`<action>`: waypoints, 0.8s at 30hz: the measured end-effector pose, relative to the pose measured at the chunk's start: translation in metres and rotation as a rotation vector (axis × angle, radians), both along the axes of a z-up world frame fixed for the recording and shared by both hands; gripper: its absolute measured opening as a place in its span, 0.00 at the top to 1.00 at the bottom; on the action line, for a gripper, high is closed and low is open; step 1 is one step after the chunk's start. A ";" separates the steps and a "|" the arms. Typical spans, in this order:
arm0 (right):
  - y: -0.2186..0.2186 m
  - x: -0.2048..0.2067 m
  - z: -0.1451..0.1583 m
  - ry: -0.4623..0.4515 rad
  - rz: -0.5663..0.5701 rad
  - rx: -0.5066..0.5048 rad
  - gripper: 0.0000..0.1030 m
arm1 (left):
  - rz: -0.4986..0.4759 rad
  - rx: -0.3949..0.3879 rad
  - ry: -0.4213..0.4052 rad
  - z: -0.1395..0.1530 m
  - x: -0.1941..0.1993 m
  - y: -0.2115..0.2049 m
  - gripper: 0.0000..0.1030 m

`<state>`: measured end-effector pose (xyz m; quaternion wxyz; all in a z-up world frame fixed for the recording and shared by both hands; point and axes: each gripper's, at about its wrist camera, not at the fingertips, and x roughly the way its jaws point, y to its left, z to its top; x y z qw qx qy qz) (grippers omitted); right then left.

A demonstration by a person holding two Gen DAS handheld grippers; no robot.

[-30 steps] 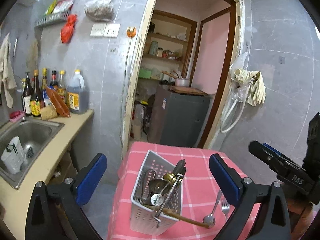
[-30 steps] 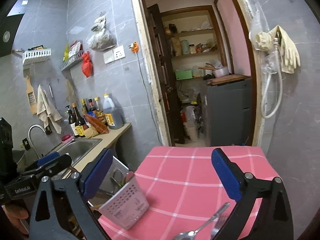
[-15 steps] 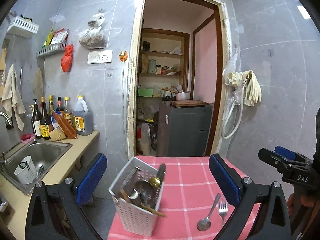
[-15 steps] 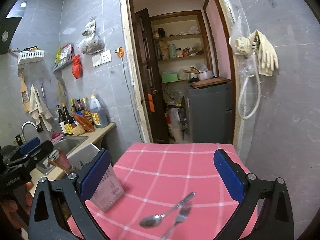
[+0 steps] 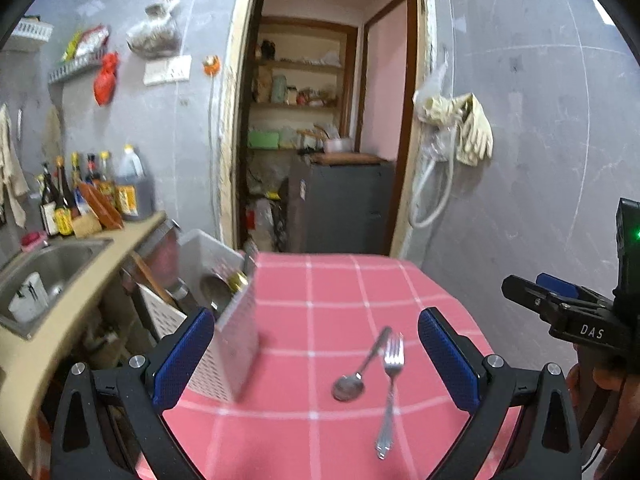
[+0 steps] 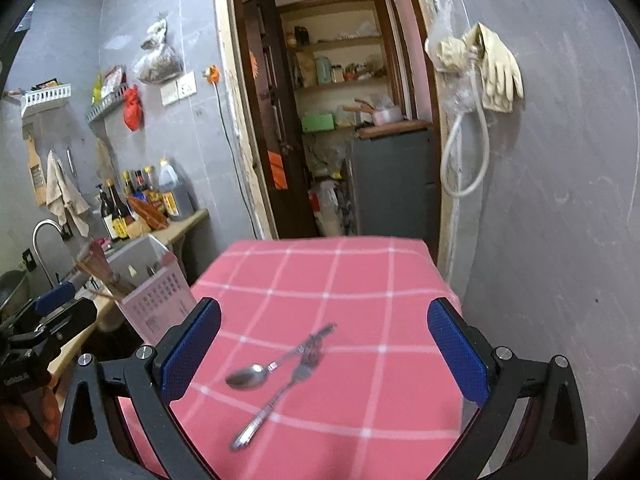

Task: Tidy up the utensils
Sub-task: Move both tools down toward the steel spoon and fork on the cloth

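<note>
Both tongs gape wide, holding nothing. Spoon (image 6: 256,374) and fork (image 6: 276,398) lie on the pink checked cloth (image 6: 360,288), ahead of and between the right gripper (image 6: 324,354) pads; in the left view they sit nearer the left gripper (image 5: 316,360)'s right pad.

Spoon: bowl toward the tongs, handle running away and rightward. Fork: tines away, handle toward the tongs.

Fork tines overlap the spoon handle, so grabbing one likely drags the other. White caddy (image 5: 228,344) perches at the table's left edge; a nudge could tip it off.

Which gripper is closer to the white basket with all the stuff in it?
Left. The left gripper has one blue finger beside the white basket; the right gripper hangs over the spoon, farther off.
</note>
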<state>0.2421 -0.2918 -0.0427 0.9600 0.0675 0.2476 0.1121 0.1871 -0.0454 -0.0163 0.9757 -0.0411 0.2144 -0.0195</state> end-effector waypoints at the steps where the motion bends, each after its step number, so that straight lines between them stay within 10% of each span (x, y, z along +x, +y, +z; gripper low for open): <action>1: -0.003 0.001 -0.004 0.013 0.003 0.000 0.01 | -0.009 -0.003 0.014 -0.004 0.003 -0.002 0.00; 12: -0.023 0.031 -0.076 0.228 0.069 0.079 0.03 | -0.114 -0.069 0.223 -0.060 0.053 -0.020 0.00; 17: -0.018 0.046 -0.106 0.285 0.106 0.079 0.27 | -0.156 -0.072 0.285 -0.085 0.084 -0.027 0.05; 24: -0.003 0.079 -0.133 0.340 0.188 0.117 0.57 | -0.217 -0.095 0.412 -0.122 0.125 -0.033 0.36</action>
